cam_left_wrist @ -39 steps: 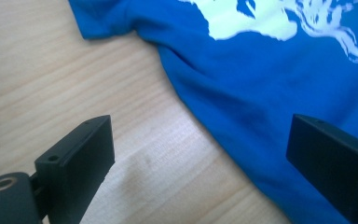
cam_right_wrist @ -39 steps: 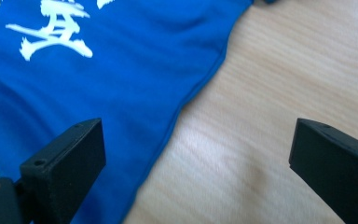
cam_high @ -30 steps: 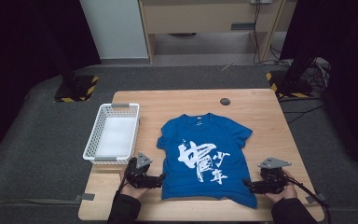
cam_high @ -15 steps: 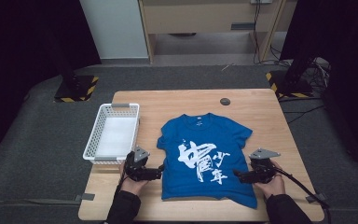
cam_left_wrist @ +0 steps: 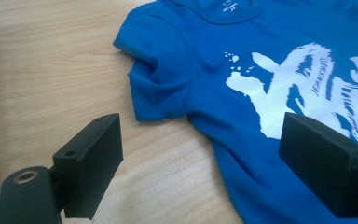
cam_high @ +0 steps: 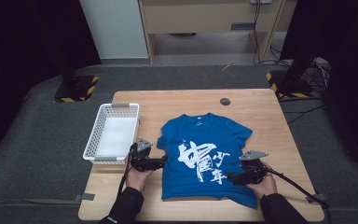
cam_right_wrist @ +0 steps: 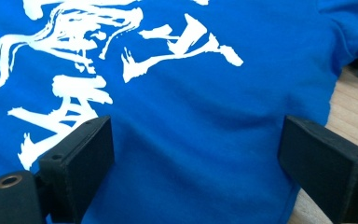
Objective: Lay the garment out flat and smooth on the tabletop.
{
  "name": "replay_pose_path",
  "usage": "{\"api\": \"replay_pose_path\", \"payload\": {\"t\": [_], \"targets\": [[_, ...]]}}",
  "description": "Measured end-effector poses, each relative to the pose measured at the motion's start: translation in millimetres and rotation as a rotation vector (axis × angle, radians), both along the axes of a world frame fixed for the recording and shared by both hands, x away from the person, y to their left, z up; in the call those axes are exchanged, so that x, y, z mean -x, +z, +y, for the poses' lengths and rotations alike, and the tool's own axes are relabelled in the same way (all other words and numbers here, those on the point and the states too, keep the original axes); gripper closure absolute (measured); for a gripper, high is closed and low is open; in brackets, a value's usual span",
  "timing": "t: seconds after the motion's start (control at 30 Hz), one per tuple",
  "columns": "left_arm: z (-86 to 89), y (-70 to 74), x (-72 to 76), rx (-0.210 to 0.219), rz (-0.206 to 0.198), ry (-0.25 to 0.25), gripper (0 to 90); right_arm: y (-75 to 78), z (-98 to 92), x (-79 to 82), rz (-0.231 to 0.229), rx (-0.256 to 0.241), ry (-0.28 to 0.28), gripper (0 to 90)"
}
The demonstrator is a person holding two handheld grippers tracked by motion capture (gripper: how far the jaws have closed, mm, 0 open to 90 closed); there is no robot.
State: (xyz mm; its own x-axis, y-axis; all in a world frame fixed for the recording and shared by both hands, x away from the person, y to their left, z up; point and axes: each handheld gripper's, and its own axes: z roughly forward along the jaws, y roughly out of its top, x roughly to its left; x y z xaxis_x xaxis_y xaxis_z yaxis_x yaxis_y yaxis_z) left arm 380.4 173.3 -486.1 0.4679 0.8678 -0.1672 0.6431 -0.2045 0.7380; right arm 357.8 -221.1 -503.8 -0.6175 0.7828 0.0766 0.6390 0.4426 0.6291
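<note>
- A blue T-shirt with a white brush-script print lies spread flat, front up, on the wooden table, its collar toward the far edge and its hem toward the near edge.
- The T-shirt sits about midway between the table's left and right edges; its hem runs slanted, with the right end closer to the near edge.
- The left tool is held low at the shirt's left side edge, just below the left sleeve, its jaws pointing toward the right edge of the table.
- In the left gripper view the left tool's jaws stand wide apart and hold nothing: one is over bare wood, the other over blue cloth, with the shirt's side edge running between them.
- The right tool is at the shirt's lower right part, its jaws pointing toward the left edge of the table.
- In the right gripper view its jaws are also spread wide and empty, with blue fabric and the lower part of the print between them; bare table shows past the right jaw.
- A white perforated basket rests at the table's left edge, just beside the left tool.
- A small dark round disc lies near the far edge, well apart from the shirt's collar.
</note>
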Motion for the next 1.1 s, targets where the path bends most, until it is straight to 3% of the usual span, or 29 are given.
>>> {"api": "replay_pose_path", "payload": {"t": [0.13, 0.23, 0.3, 0.37, 0.5, 0.63, 0.7, 1.0, 1.1], "targets": [[-1.9, 1.8, -11.6, 0.019, 0.011, 0.021, 15.2, -1.5, 1.3, 3.9, -0.025, 0.029, 0.007, 10.7], [-2.9, 2.4, -20.6, 0.028, 0.002, 0.032, 16.5, -1.5, 1.2, 6.0, -0.025, 0.030, 0.007, 10.1], [-3.7, 1.4, -26.8, 0.025, 0.029, 0.040, 17.0, -1.4, 0.6, 7.3, -0.022, 0.030, 0.012, 9.4], [-5.2, 0.3, -32.5, 0.021, 0.030, 0.048, 17.0, -1.6, -0.3, 8.9, -0.023, 0.028, 0.016, 8.8], [-5.7, 0.0, -41.1, 0.069, 0.022, 0.080, 18.1, -2.3, -2.3, 12.8, -0.028, 0.022, 0.021, 7.2], [-5.4, -1.2, -53.9, 0.065, 0.028, 0.110, 18.2, -2.7, -2.7, 15.1, -0.033, 0.020, 0.020, 6.5], [-5.2, -4.2, -58.5, 0.088, 0.019, 0.132, 19.6, -2.7, -2.8, 14.9, -0.032, 0.020, 0.021, 6.5], [-9.2, -22.9, -79.9, 0.064, 0.063, 0.167, 22.2, -2.7, -2.5, 14.8, -0.032, 0.020, 0.020, 6.2], [-8.9, -29.0, -84.6, 0.089, 0.060, 0.182, 24.6, -2.8, -2.6, 14.7, -0.033, 0.021, 0.022, 6.3]]}}
